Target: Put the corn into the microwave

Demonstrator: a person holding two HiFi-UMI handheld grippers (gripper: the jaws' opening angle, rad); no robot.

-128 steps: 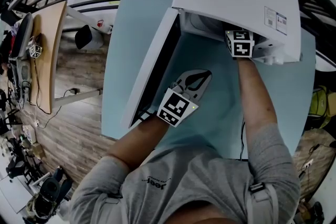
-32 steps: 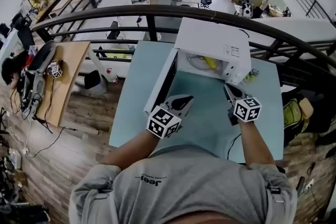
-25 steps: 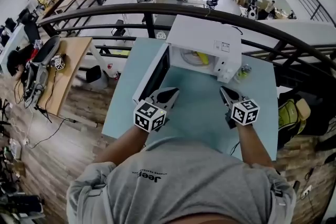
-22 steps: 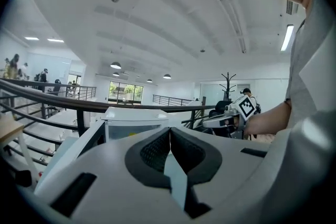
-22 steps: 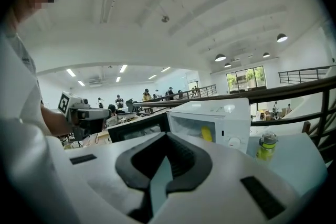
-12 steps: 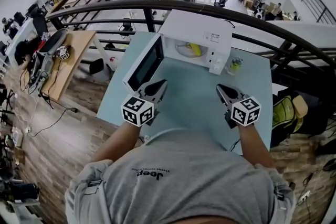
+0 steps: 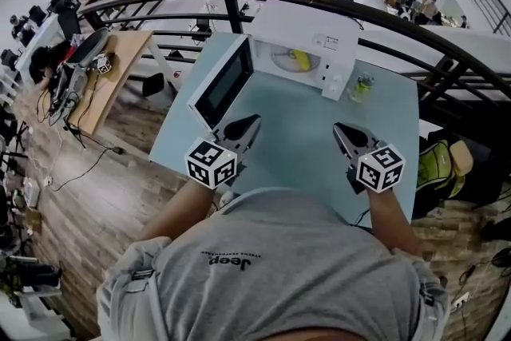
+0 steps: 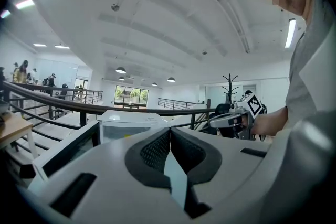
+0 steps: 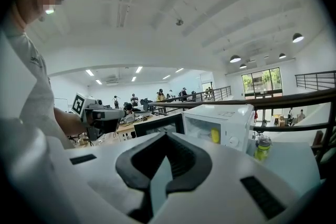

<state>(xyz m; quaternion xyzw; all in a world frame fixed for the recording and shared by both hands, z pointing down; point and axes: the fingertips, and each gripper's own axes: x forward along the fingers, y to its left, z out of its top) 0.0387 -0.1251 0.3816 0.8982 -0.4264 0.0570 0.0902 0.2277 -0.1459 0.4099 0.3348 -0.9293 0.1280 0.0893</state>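
While door (image 7: pixel 224 84) open, corn (image 7: pixel 301 58) inside microwave (image 7: pixel 307 18).

The person's torso (image 7: pixel 271 267) is covering the near edge of the table (image 7: pixel 303 132). The corn (image 7: pixel 301 58) inside the microwave (image 7: pixel 299 24) is showing only as a small yellow shape, too small for detail. The label on the bottle (image 7: pixel 363 84), right of the microwave, is reading as a blur. The body of the left gripper (image 8: pixel 169 136) is masking the microwave's base in the left gripper view.

The left arm (image 7: pixel 188 207) and right arm (image 7: pixel 390 213) reach forward, well apart. The left gripper (image 7: pixel 251 121) and right gripper (image 7: pixel 341 131) point ahead, tilted slightly down, each with jaws closed together on nothing.
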